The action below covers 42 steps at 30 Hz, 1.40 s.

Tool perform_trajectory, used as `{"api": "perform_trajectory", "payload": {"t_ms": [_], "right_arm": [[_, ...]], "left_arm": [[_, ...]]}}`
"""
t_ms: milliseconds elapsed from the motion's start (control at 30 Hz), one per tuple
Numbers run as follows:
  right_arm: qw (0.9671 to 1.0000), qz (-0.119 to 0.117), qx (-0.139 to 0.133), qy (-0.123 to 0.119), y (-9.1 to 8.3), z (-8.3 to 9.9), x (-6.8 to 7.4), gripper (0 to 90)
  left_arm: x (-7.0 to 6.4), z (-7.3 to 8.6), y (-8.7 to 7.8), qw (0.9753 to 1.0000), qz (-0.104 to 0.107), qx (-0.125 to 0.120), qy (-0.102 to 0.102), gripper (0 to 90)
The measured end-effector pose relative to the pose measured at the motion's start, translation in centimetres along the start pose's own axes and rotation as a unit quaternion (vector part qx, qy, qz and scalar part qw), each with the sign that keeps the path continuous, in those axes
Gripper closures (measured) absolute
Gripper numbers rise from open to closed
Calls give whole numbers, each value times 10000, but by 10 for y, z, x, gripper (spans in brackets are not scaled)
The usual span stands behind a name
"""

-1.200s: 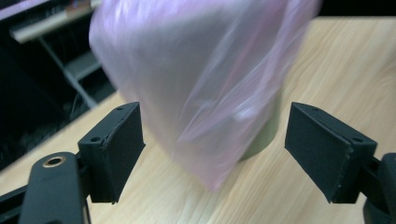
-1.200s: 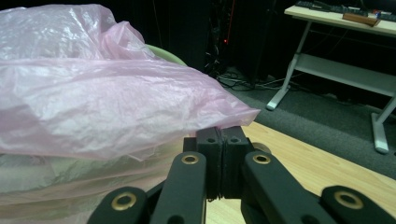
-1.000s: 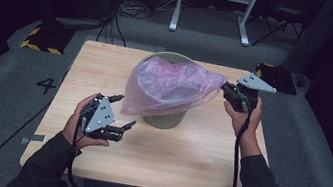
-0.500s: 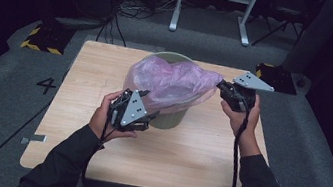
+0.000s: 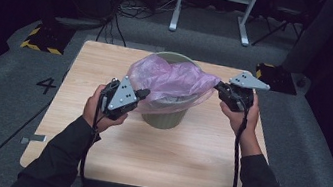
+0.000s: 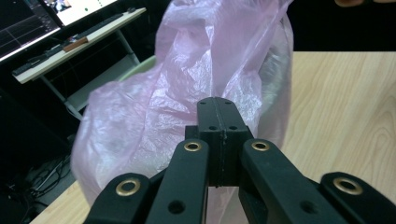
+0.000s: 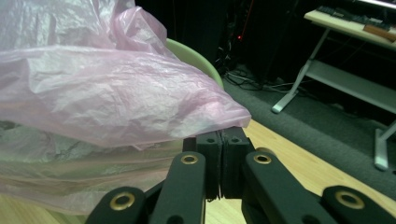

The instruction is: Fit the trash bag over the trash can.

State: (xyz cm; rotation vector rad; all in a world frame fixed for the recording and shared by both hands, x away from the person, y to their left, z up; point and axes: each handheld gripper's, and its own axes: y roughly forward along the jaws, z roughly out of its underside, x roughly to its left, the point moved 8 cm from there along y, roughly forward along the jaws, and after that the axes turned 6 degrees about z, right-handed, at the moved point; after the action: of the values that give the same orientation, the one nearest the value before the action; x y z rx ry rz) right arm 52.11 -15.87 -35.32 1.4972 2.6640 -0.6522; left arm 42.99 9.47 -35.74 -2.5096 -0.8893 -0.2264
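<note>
A pale green bin (image 5: pixel 165 118) stands in the middle of the wooden table (image 5: pixel 97 67), with a thin pink plastic bag (image 5: pixel 172 79) bunched over its mouth. My right gripper (image 5: pixel 219 88) is at the bin's right side, shut on a corner of the bag and stretching it out to the right. In the right gripper view that corner of the bag (image 7: pixel 107 93) runs into the closed tips (image 7: pixel 220 137), with the bin's rim (image 7: pixel 196 58) behind it. My left gripper (image 5: pixel 143 92) is at the bin's left side, jaws together at the bag's film (image 6: pixel 177 84).
A white metal stand (image 5: pixel 214 5) and cables lie on the grey floor beyond the table. A desk with a monitor and keyboard (image 6: pixel 70 28) is off to one side. Black boxes with yellow stripes (image 5: pixel 44 38) sit by the table's far corners.
My left gripper has moved from the front left of the table up and right to the bag's left side and has shut. The right gripper still holds its corner of the bag.
</note>
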Motion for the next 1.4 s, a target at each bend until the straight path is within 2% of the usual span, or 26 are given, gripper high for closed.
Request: {"api": "perform_trajectory", "payload": {"t_ms": [133, 300, 400, 433, 467, 533, 567, 600, 700, 733, 800, 867, 967, 1000, 1033, 1067, 1100, 1133, 1167, 1200, 1300, 1333, 1400], "right_arm": [[10000, 27, 60, 36, 4, 2, -3, 888], [9998, 133, 138, -30, 9, 3, -7, 884], [9996, 40, 274, 4, 15, 4, -10, 883], [9996, 40, 274, 4, 15, 4, -10, 883], [9991, 22, 432, -13, 19, 9, -10, 888], [9986, -43, 523, -2, 23, 12, -10, 888], [9982, -73, 594, 0, 24, 15, -10, 888], [9978, -86, 655, -9, 27, 18, -11, 887], [9974, -119, 704, 57, 30, 21, -14, 884], [9975, -87, 701, 54, 31, 20, -16, 883], [9974, -99, 712, 63, 32, 19, -18, 876], [9976, -92, 689, 66, 34, 18, -20, 876], [9976, -76, 688, 41, 35, 16, -21, 881], [9976, -88, 680, 52, 35, 16, -21, 882], [9976, -82, 679, 50, 35, 16, -21, 883], [9976, -82, 679, 50, 35, 16, -21, 883], [9976, -85, 688, 43, 35, 16, -20, 883], [9975, -86, 694, 36, 34, 16, -20, 883], [9975, -78, 702, 26, 34, 16, -20, 883], [9975, -44, 707, 17, 34, 15, -20, 883], [9980, 38, 634, 46, 33, 12, -19, 881], [9981, 37, 618, 57, 32, 10, -19, 873], [9982, 55, 600, 9, 32, 9, -18, 861]], "left_arm": [[9, -3, -1, 10000, -80, 3, -26, 900], [29, -8, 1, 9996, -267, 23, -39, 900], [45, -6, 5, 9991, -413, 106, -11, 900], [45, -6, 5, 9991, -413, 106, -11, 900], [57, -1, 8, 9988, -462, 158, -108, 900], [67, 5, 13, 9982, -509, 198, -243, 900], [67, 5, 13, 9982, -509, 198, -243, 900], [77, 12, 18, 9975, -585, 265, -296, 900], [90, 17, 24, 9966, -672, 364, -323, 900], [90, 17, 24, 9966, -672, 364, -323, 900], [100, 18, 28, 9962, -675, 355, -413, 900], [104, 18, 29, 9966, -604, 276, -491, 900], [103, 17, 27, 9971, -528, 182, -515, 900], [98, 14, 20, 9981, -366, 15, -503, 897], [93, 11, 15, 9983, -183, -134, -539, 809], [93, 11, 15, 9983, -183, -134, -539, 683], [89, 8, 10, 9980, -181, -214, -567, 683], [84, 5, 6, 9977, -25, -303, -611, 580], [80, 3, 3, 9974, 54, -353, -624, 527], [74, -1, -1, 9974, 24, -413, -589, 410], [53, -9, -3, 9964, 485, -444, -531, 308], [48, -10, -2, 9964, 539, -397, -515, 273], [38, -10, 4, 9977, 554, -183, -340, 232]]}}
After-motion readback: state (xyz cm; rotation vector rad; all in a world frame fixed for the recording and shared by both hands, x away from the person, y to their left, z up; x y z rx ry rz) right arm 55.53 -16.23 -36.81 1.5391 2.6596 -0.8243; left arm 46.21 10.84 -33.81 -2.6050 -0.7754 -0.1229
